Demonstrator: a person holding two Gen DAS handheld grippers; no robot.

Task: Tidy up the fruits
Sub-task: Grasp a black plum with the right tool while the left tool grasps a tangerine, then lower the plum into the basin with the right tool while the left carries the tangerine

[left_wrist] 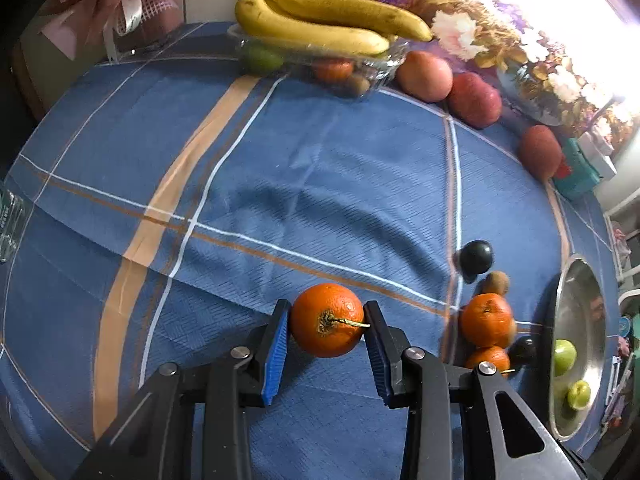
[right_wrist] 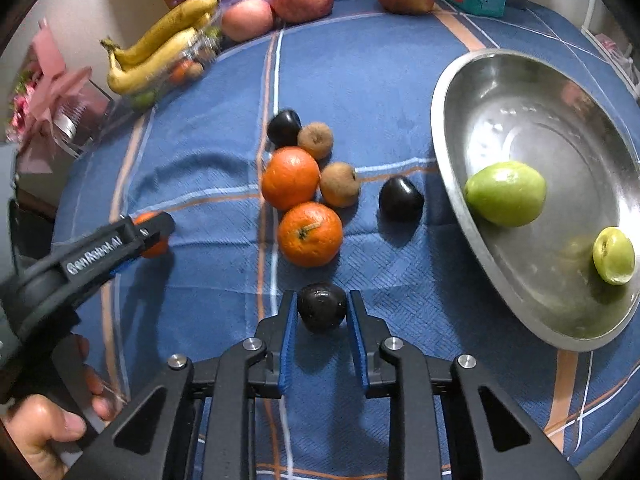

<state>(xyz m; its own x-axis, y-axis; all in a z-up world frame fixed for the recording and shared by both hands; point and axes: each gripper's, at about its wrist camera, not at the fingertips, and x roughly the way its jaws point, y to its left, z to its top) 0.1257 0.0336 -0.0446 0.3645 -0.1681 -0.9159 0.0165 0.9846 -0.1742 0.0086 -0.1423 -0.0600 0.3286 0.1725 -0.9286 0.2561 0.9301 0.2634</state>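
Note:
My left gripper (left_wrist: 327, 320) is shut on an orange (left_wrist: 326, 319) with a short stem, just above the blue checked tablecloth (left_wrist: 280, 168). It also shows at the left of the right wrist view (right_wrist: 154, 232). My right gripper (right_wrist: 322, 308) is shut on a dark plum (right_wrist: 321, 306). Ahead of it lie two oranges (right_wrist: 291, 178) (right_wrist: 310, 234), two brown kiwis (right_wrist: 315, 140) (right_wrist: 339, 184) and two more dark plums (right_wrist: 284, 126) (right_wrist: 401, 199). A steel bowl (right_wrist: 500, 92) at the right holds two green fruits (right_wrist: 506, 194) (right_wrist: 613, 255).
At the back, a clear tray (left_wrist: 372, 68) carries bananas (left_wrist: 320, 16) over mixed fruit. Three red apples (left_wrist: 425, 76) (left_wrist: 474, 100) (left_wrist: 540, 152) line the far edge beside a teal box (left_wrist: 580, 172). A pink gift bundle (right_wrist: 52, 92) stands at the far left. A glass (left_wrist: 8, 220) sits at the left edge.

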